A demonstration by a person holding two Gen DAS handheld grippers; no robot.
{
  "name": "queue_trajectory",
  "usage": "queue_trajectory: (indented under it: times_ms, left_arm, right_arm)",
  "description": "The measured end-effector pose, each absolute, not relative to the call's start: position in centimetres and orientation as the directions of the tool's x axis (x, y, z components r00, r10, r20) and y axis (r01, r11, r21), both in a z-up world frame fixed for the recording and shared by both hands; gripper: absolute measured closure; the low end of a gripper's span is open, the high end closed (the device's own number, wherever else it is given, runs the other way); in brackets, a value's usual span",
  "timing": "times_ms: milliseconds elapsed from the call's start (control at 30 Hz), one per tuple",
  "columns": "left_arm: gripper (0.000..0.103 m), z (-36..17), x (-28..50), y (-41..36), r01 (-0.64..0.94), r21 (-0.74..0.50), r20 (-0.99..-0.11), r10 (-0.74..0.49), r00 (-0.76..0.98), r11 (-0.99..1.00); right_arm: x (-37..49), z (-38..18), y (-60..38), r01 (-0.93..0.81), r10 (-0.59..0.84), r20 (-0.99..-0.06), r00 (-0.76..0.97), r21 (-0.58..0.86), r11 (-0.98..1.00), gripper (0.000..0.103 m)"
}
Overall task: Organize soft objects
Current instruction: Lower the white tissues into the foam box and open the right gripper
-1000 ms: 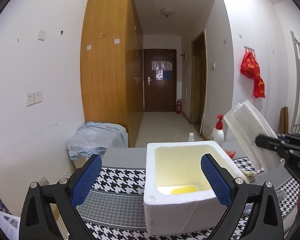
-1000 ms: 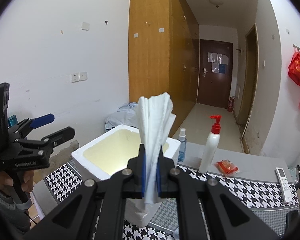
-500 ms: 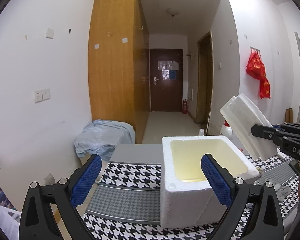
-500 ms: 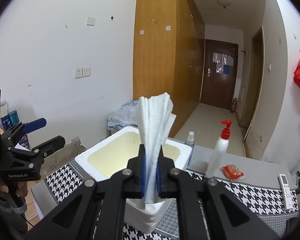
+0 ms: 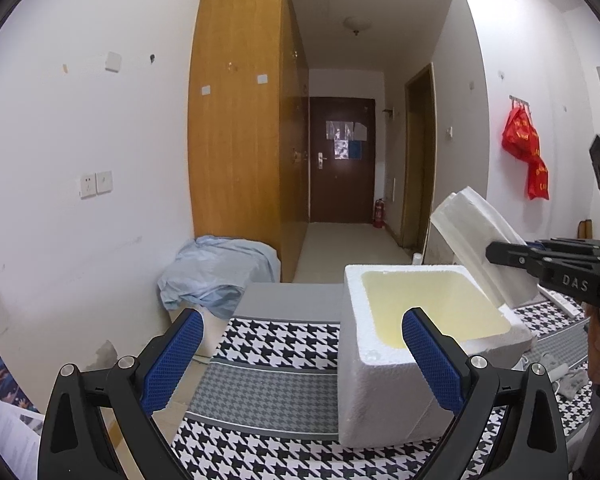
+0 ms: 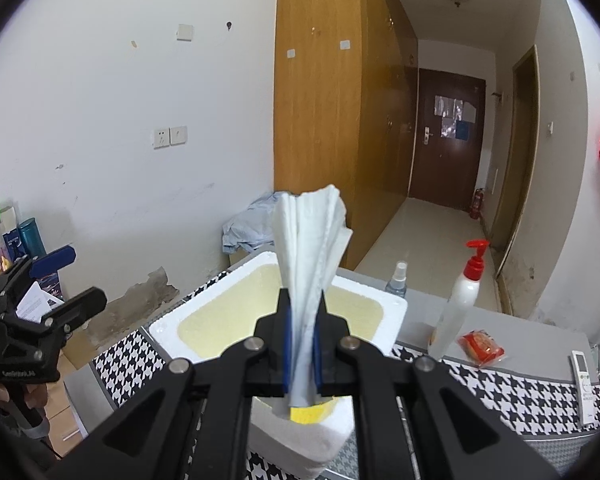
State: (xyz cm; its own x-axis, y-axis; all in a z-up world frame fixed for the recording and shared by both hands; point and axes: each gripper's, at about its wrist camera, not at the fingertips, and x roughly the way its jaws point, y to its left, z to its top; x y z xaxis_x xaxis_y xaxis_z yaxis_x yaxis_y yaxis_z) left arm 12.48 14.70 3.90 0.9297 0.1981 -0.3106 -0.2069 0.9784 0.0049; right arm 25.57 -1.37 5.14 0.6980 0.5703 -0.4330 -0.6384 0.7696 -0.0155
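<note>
Your right gripper [image 6: 301, 354] is clamped tight on a folded white cloth [image 6: 312, 248]; the blue pads pinch its lower part, and the rest fans out upward above the jaws. In the right wrist view the cloth sits right over the open white foam box [image 6: 392, 308]. From the left wrist view you see the same cloth [image 5: 484, 248] tilted above the box's far right rim, w/ the right gripper's [image 5: 500, 254] black fingers around it. It's above the box, not inside yet.

Your left gripper [image 5: 300, 356] is spread wide, nothing btwn the blue pads [image 5: 172, 360]. Its right finger overlaps the near wall of the box [image 5: 384, 392] in the pic, but can't tell if it touches. In the right wrist view the left gripper [image 6: 66, 280] is off to the left, well apart from the box, w/ a hand [image 6: 32, 394] on its grip.

The box stands on a table w/ a black & white houndstooth cover [image 5: 276, 340]. Box inside is yellowish; a small yellow thing [image 6: 308, 414] shows at the bottom near the front wall, just under the cloth's lower end.

On the table right of the box: small spray bottle [image 6: 398, 280], white pump bottle w/ red top [image 6: 460, 304], red packet [image 6: 482, 346], white remote [image 6: 582, 372] near the table's right end. Past the table, a light blue cloth bundle [image 5: 220, 268] lies by the wood wardrobe [image 5: 240, 132]. Red bags [image 5: 526, 148] hang on the right wall.
</note>
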Motion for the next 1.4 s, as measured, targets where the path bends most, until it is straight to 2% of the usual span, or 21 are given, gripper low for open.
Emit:
queue_trajectory:
  times_ms: [533,567,633,667,700,833,900,967,1133,1400]
  left_arm:
    - [0.003,2.0,12.4,15.9,-0.227,-0.025,-0.349,0.204,0.915,0.974]
    - [0.003,2.0,12.2,15.8,-0.224,-0.024,-0.345,0.202,0.917,0.974]
    - [0.003,2.0,11.9,15.8,-0.220,-0.020,-0.334,0.201,0.921,0.975]
    - [0.003,2.0,11.8,15.8,-0.219,-0.020,-0.333,0.201,0.921,0.975]
    - [0.003,1.9,11.8,15.8,-0.221,-0.021,-0.335,0.201,0.920,0.975]
    - [0.003,1.7,11.9,16.0,-0.230,-0.025,-0.346,0.207,0.915,0.973]
    - [0.003,1.6,11.9,16.0,-0.229,-0.028,-0.348,0.205,0.915,0.973]
    - [0.003,1.6,11.9,15.9,-0.229,-0.028,-0.350,0.205,0.914,0.973]
    - [0.003,1.6,12.1,15.7,-0.226,-0.030,-0.355,0.201,0.913,0.974]
    - [0.003,2.0,11.7,15.0,-0.223,-0.023,-0.350,0.201,0.915,0.975]
  right_arm:
    - [27.2,4.0,0.8,-0.628,0.528,-0.505,0.682,-0.035,0.778,0.092]
    - [27.2,3.9,0.9,-0.621,0.516,-0.509,0.689,-0.048,0.782,0.088]
    - [27.4,3.8,1.0,-0.618,0.511,-0.516,0.688,-0.047,0.785,0.073]
    - [27.4,3.8,1.0,-0.622,0.517,-0.518,0.681,-0.037,0.782,0.060]
    - [27.4,3.8,1.0,-0.627,0.523,-0.519,0.677,-0.033,0.779,0.052]
    - [27.3,3.7,1.0,-0.631,0.529,-0.519,0.672,-0.028,0.775,0.044]
    - [27.2,3.7,0.8,-0.632,0.532,-0.517,0.671,-0.022,0.775,0.036]
    - [27.1,3.8,0.5,-0.633,0.539,-0.513,0.668,-0.011,0.774,0.031]
    - [26.7,4.0,0.3,-0.635,0.545,-0.506,0.669,-0.007,0.773,0.030]
    - [26.1,4.6,-0.8,-0.645,0.574,-0.481,0.663,0.023,0.763,0.015]
